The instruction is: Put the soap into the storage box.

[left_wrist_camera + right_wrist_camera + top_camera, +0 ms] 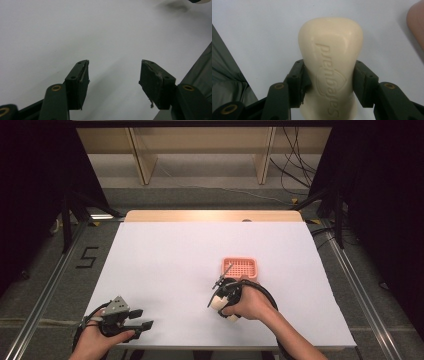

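High view: over the white worktop [165,255], my right gripper [223,296] carries a cream soap bar [220,303] just short of the pink basket [239,268].
Its fingers [295,82] clamp the bar's narrow waist, likely for grip; my left gripper [131,319] waits near the worktop's front edge, fingers [81,80] apart, empty.

My right gripper [220,301] holds a cream soap [218,303] just before the pink basket [239,267]; my left gripper [141,319] rests open near the table [165,250] edge.
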Action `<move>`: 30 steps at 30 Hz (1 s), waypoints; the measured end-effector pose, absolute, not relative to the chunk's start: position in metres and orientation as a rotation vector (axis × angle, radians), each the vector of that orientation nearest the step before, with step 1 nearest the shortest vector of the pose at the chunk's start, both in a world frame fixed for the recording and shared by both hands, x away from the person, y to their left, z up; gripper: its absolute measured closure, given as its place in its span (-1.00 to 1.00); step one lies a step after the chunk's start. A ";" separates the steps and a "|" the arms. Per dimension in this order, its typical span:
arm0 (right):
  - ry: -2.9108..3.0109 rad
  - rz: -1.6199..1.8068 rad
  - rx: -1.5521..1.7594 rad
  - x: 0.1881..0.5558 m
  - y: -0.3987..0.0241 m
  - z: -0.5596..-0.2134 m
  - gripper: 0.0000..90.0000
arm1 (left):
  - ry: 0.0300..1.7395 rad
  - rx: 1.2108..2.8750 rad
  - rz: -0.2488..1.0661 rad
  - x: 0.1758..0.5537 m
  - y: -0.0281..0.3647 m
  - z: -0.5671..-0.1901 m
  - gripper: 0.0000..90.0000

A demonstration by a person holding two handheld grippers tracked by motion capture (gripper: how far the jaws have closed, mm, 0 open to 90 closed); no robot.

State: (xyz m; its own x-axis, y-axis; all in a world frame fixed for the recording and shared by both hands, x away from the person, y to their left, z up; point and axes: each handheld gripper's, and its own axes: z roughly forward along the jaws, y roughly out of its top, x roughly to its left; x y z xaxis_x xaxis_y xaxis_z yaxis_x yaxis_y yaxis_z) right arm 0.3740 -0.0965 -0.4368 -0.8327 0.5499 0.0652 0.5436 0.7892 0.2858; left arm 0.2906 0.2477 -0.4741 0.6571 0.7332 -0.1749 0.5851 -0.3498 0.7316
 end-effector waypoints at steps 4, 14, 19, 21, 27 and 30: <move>2.953 0.460 0.874 0.374 -0.098 -0.435 0.12 | 1.028 2.048 0.229 0.290 0.247 -0.475 -0.12; 2.933 0.461 0.862 0.377 -0.103 -0.433 0.12 | 1.027 2.046 0.233 0.291 0.248 -0.475 -0.12; 2.931 0.469 0.846 0.379 -0.107 -0.431 0.12 | 1.028 2.045 0.232 0.291 0.247 -0.475 -0.12; 2.917 0.446 0.867 0.379 -0.109 -0.430 0.12 | 1.028 2.045 0.233 0.291 0.247 -0.475 -0.12; 2.907 0.448 0.872 0.381 -0.114 -0.427 0.12 | 1.028 2.048 0.231 0.291 0.247 -0.475 -0.12; 2.909 0.452 0.848 0.384 -0.118 -0.427 0.12 | 1.027 2.053 0.233 0.291 0.248 -0.475 -0.12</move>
